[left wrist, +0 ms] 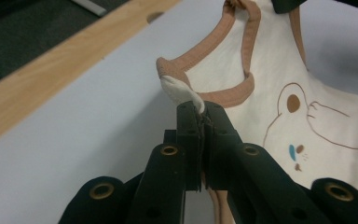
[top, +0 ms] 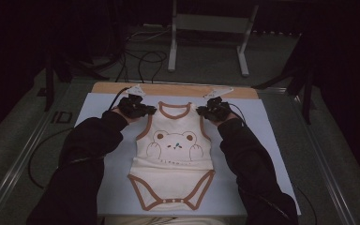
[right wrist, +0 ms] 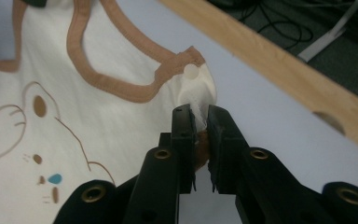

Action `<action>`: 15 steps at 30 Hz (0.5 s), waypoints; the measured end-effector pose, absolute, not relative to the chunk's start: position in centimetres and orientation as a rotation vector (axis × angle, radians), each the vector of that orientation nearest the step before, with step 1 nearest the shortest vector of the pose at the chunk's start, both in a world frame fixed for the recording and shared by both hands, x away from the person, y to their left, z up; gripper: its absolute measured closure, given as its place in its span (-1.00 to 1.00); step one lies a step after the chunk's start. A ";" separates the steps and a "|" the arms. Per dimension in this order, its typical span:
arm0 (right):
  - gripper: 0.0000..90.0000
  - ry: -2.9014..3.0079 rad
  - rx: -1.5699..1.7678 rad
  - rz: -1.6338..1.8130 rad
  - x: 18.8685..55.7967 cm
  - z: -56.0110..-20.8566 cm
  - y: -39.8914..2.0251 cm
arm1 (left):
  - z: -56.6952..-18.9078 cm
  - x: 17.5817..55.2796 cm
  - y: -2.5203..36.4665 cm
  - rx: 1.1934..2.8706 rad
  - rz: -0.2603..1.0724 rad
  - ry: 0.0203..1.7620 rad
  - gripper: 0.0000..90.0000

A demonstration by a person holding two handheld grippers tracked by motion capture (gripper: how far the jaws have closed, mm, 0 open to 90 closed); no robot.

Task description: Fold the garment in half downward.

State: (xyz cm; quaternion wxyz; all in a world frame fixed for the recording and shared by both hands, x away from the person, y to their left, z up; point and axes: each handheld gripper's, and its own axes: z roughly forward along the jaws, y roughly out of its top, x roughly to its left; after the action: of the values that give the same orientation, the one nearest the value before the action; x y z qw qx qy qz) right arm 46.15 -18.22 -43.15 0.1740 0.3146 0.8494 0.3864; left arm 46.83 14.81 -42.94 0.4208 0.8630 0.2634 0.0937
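A cream baby bodysuit (top: 174,154) with brown trim and a bear print lies front-up on the white mat (top: 93,112). My left gripper (top: 151,110) is shut on its left shoulder strap (left wrist: 179,88), cloth pinched between the jaws of that gripper (left wrist: 200,114). At the other side my right gripper (top: 202,111) is shut on the right shoulder strap (right wrist: 191,77), with fabric bunched between the tips of the gripper (right wrist: 200,116). Both shoulders are raised slightly off the mat while the snap crotch (top: 173,200) rests near the front edge.
The mat covers a wooden tabletop whose far strip (top: 173,89) shows behind the grippers. Cables (top: 143,61) and a white metal stand (top: 208,28) occupy the floor beyond. Dark sleeves (top: 89,159) flank the garment.
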 end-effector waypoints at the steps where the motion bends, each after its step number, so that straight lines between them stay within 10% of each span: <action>1: 0.83 2.402 0.892 1.101 46.2 -42.9 -18.2 | -42.7 46.8 14.9 2.157 0.239 0.660 0.95; 15: 0.83 2.332 0.868 1.152 46.8 -40.1 -17.7 | -39.9 46.5 16.3 2.083 0.291 0.651 0.95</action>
State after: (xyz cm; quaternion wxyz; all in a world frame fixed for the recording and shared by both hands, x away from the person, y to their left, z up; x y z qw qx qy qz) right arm 46.78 -17.71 -40.08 0.1984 0.3102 0.8336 0.4117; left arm 46.45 16.33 -39.95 0.4528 0.8436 0.2637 0.1178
